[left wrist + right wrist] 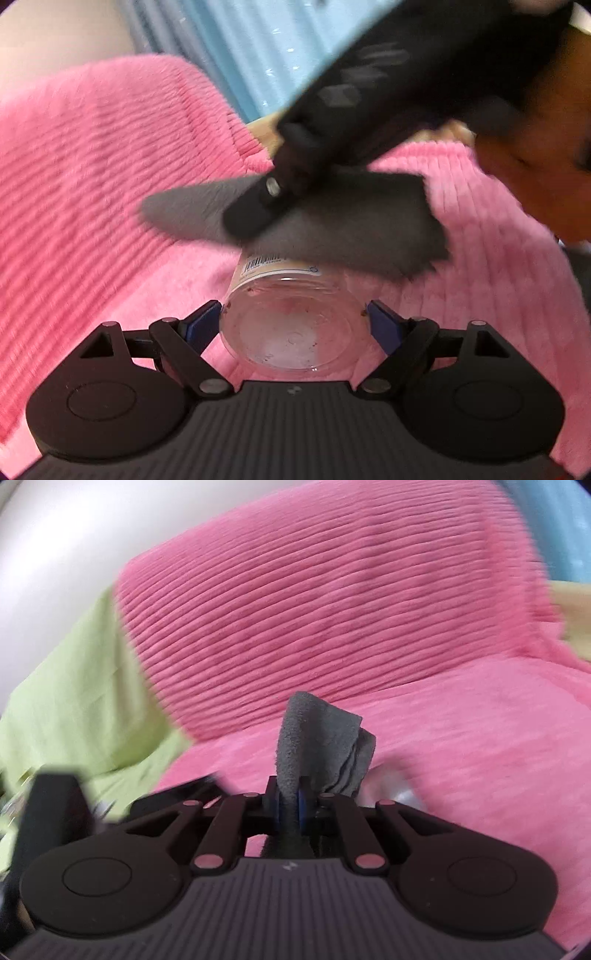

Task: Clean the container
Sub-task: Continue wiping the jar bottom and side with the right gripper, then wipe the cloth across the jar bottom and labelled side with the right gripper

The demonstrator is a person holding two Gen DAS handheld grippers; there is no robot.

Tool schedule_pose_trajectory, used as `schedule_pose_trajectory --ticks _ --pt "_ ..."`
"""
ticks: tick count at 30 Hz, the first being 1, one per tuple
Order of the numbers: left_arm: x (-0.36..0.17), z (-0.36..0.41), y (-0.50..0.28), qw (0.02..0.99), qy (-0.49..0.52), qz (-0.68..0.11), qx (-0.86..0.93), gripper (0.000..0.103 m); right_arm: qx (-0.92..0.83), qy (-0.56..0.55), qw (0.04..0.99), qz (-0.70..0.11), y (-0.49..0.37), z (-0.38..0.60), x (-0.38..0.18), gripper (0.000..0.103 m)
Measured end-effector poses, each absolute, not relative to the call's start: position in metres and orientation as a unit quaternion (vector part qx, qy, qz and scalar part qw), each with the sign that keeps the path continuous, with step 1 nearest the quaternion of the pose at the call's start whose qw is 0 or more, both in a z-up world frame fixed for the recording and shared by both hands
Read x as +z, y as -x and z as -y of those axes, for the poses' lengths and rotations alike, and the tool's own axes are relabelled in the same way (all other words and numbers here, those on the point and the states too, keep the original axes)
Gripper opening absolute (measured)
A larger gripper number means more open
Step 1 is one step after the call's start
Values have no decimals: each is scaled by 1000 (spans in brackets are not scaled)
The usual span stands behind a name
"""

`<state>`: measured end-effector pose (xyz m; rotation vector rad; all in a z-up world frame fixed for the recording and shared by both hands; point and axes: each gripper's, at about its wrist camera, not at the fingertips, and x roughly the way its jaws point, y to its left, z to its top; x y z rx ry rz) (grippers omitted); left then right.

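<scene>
Left gripper [293, 323] clamps a clear jar [291, 317] over a pink blanket [92, 177] while right gripper [291, 805] pinches a grey cloth [317, 746] above it.

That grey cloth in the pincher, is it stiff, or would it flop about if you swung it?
Probably floppy: the cloth bunches in soft folds above the right gripper that pinches it. In the left view it drapes over the jar. Its fuzzy surface suggests it is light and unlikely to slip.
</scene>
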<state>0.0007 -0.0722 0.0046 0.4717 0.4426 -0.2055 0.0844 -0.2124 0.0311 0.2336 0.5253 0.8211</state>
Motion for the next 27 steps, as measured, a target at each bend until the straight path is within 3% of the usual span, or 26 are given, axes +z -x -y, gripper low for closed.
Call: schedule_pose_trajectory --ticks 3,8,13,22,27 --pt "2 75 -3 941 -243 -215 -98 85 361 -146 884 -257 -93 225 28 7" --pt "0 74 -7 942 -238 -218 -96 85 448 -109 846 -268 -78 205 31 7" --pt "2 73 -6 945 -221 -219 -100 86 356 -137 889 -253 -94 221 28 6" --pt "5 23 -29 953 16 -267 -140 86 354 -149 887 -257 -94 224 24 7" --pt "7 41 -23 956 -75 -259 -114 85 396 -126 872 -260 -83 216 27 8"
